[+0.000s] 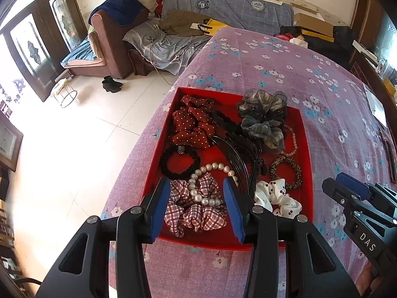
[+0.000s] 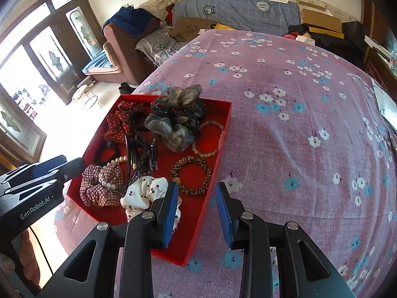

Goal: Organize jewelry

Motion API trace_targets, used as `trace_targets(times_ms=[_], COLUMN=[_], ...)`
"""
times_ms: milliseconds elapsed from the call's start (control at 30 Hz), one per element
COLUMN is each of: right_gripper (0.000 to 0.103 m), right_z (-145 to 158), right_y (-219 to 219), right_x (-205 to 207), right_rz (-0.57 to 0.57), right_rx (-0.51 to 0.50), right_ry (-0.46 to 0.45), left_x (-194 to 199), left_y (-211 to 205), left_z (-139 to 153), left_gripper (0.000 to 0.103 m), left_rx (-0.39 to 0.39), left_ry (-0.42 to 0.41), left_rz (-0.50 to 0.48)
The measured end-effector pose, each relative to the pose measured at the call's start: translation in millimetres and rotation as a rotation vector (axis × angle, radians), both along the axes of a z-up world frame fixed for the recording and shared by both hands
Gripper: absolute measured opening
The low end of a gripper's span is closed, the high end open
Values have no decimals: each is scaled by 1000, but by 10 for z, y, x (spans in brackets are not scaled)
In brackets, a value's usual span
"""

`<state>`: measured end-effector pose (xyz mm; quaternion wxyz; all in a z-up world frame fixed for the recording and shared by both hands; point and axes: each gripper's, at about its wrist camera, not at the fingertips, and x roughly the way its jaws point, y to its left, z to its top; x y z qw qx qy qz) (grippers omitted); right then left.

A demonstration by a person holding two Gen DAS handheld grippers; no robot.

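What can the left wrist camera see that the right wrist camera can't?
Only the left wrist view shows the whole pair of black boots on the floor and the right gripper from the side. Only the right wrist view shows the left gripper from the side and a far wider stretch of the flowered bedspread. Both show the red tray with the pearl bracelet, plaid scrunchie, cherry scrunchie and leopard hair tie, and both grippers open.
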<state>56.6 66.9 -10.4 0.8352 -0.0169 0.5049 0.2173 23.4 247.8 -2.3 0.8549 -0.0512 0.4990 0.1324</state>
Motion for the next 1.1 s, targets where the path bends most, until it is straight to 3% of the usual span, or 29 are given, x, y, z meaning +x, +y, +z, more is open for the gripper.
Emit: trace_targets(times_ms=[367,533,667,800,1100], right_gripper=[38,40,40,41,44], right_z=[-9,32,91,180,393], right_y=[-26,-97,-184,-275,-522], right_x=[-150,-216,-269,-341,-542], right_rz=[-28,-37,-38,-30,-12], right_rx=[-4,-1,6,15,31], right_ry=[9,1,-7,-24,-76], left_x=[-22,-79,-215,-394,-767], left_y=[-16,-81,-190,-283,-615], left_z=[63,192,408,684,1212], left_gripper=[46,57,69,90,97], left_rx=[18,65,152,199,289], left_ry=[-41,-97,-193,-327,-513], left_rz=[-1,22,62,102,177])
